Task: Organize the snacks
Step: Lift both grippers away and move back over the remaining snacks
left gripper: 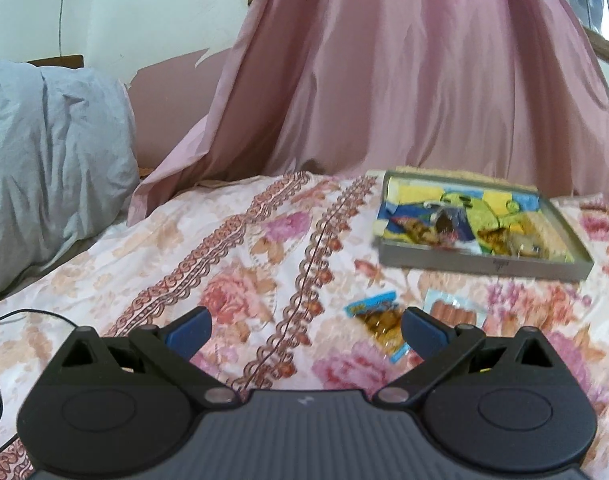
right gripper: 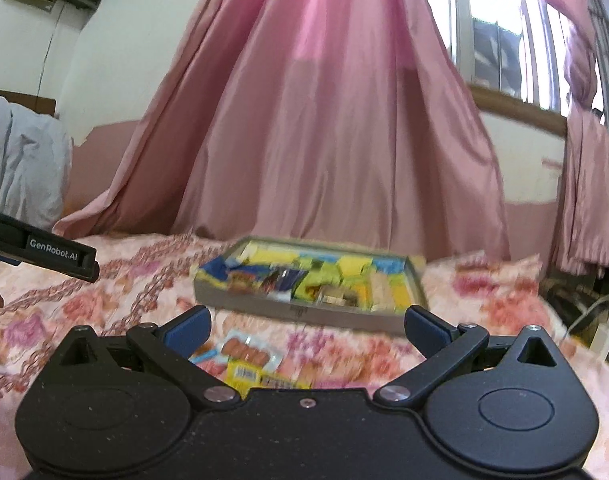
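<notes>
We've got both grippers up over a bed w/ a pink-and-peach floral bedspread. Our left gripper has its blue-padded jaws wide apart, nothing between them; the right gripper is the same, jaws spread and empty. The shallow grey rectangular tray sits on the bedspread near the pink satin curtain, already packed w/ yellow, blue and green snack packets, details blurred. Loose on the bedspread, just in front of the tray: a clear packet of small red sausages, a blue-edged packet w/ brown snack inside beside it, and in the right wrist view a yellow packet touching the sausage packet's near edge. A grey pillow lies at far left.
</notes>
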Demonstrator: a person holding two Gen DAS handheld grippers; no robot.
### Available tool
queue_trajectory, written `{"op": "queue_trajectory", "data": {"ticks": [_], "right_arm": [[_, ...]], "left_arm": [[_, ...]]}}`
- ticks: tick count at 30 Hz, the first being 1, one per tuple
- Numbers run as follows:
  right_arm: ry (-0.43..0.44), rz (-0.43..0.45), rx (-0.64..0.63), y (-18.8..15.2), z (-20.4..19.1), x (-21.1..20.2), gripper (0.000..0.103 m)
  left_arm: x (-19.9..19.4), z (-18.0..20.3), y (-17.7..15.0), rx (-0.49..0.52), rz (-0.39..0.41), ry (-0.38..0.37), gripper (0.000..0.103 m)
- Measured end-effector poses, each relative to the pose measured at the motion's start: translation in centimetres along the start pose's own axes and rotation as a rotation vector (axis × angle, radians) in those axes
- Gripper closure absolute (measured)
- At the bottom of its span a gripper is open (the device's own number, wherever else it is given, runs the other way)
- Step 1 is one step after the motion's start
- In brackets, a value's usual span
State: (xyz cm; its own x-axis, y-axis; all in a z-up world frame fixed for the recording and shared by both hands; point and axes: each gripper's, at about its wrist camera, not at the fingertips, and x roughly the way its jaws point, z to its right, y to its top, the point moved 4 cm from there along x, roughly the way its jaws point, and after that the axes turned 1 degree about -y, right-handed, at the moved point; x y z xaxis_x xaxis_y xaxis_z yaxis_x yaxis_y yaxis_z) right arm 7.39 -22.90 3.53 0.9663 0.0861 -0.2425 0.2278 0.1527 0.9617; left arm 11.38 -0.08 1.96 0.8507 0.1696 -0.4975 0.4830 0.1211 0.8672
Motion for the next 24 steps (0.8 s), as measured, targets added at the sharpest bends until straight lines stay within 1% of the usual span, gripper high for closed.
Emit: {"op": "queue_trajectory", "data": {"ticks": [8, 19, 24], "right_arm": [[0.045, -0.112, -0.002, -1.5, -1.1, 1.5, 0.001], [0.080, -0.235, -0.065, -3.3, -2.8, 3.9, 0.001], [0.102, -0.288, -0.119, -4.2, -3.6, 4.9, 0.001]], "left_arm": [[0.9, 0.1, -2.3, 0.064, -0.049, -0.002, 0.000], [3.3, 0.7, -4.5, 0.123, -0.124, -0.009, 0.000], [4.4, 1.1, -5.1, 0.142, -0.162, -0.015, 0.000]]}}
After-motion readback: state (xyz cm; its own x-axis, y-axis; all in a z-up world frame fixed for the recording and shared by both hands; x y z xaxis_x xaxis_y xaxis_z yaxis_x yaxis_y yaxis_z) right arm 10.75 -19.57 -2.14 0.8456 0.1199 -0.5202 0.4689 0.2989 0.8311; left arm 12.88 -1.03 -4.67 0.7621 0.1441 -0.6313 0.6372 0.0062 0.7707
